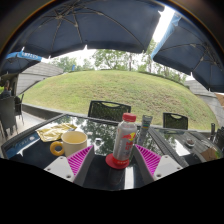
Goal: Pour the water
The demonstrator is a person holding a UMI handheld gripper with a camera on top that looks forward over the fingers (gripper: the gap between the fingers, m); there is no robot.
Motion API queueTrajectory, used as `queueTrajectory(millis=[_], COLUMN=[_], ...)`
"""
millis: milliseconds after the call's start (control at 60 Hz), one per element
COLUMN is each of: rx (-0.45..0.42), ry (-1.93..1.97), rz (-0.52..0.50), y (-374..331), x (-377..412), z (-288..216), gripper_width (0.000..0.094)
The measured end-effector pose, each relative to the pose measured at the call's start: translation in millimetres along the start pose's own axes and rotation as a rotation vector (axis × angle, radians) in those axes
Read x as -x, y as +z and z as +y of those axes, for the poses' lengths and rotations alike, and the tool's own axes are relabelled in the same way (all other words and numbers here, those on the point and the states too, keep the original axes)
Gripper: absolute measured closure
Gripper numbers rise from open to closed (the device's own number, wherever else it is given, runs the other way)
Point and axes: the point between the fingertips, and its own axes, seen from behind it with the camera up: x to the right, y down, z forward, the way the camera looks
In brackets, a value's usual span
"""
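A clear plastic bottle (124,138) with a red cap, a red-and-white label and a red base stands upright on the dark glass table (105,172). It stands between my gripper's (114,159) two fingers, with a gap at each side. The pink pads (80,160) flank it and the fingers are open. A yellow mug (72,145) stands on the table to the left of the bottle, just beyond the left finger.
A flat tan item (50,132) lies behind the mug. Dark chairs (108,108) stand beyond the table's far edge, and another chair (10,112) is at the left. A glass item (146,130) stands right of the bottle. Umbrellas hang overhead; grass lies beyond.
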Motion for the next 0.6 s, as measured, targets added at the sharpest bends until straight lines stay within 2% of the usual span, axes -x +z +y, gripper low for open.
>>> queueTrajectory(millis=[317,600], rx=[-0.049,-0.061], ry=[-0.011,-0.040], rz=[-0.211,-0.238], y=[-113.4,-129.5], x=[117.4,127.5], z=[15.0,25.8], gripper_width=[0.0090,0.0091])
